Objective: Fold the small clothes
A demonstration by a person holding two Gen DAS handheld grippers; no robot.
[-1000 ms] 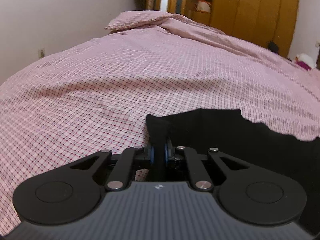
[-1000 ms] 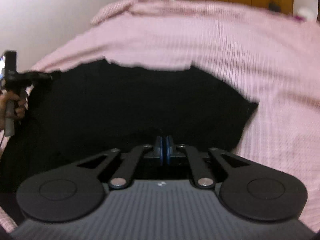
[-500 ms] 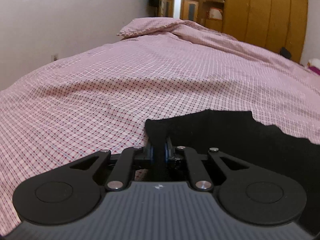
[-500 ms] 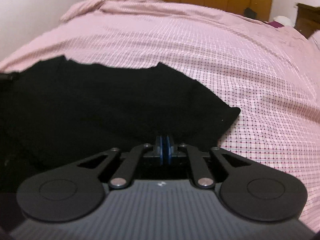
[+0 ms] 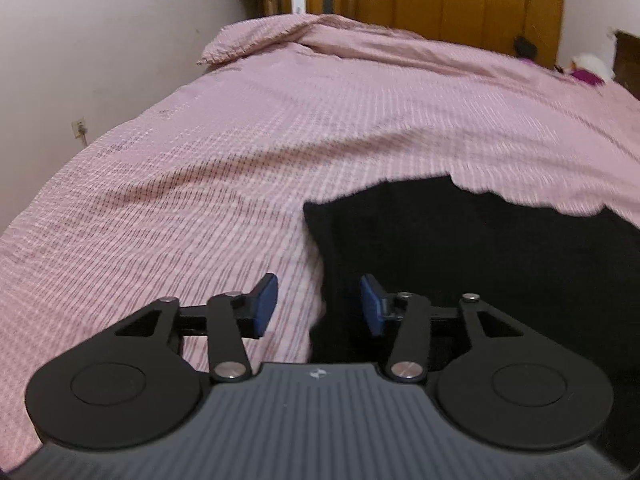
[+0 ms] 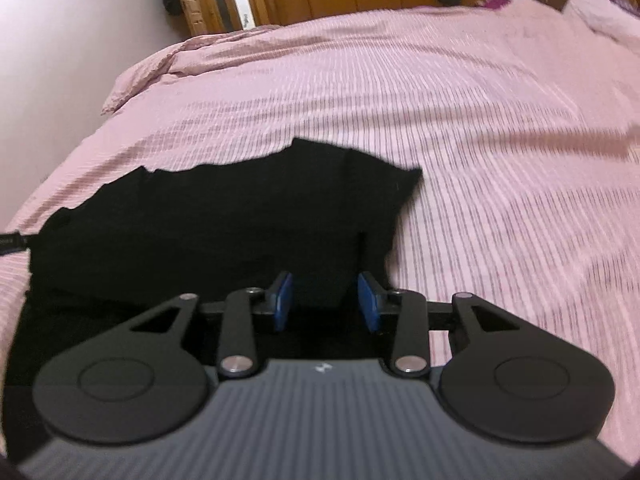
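1. Soft, even indoor light; no glare.
2. Motion blur smears the checked bedspread (image 5: 280, 152) in both views, worst at 3 o'clock in the right-wrist view.
3. Fisheye bends the wall (image 5: 100, 40) and edges.
4. The black garment (image 6: 220, 216) shows no detail.

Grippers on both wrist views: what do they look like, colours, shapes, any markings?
The left gripper and right gripper look identical: blue pads on black fingers, black linkage bars with silver pivot screws, round black discs either side, and a ribbed dark grey body bearing a small white logo. No cables or sleeves visible.
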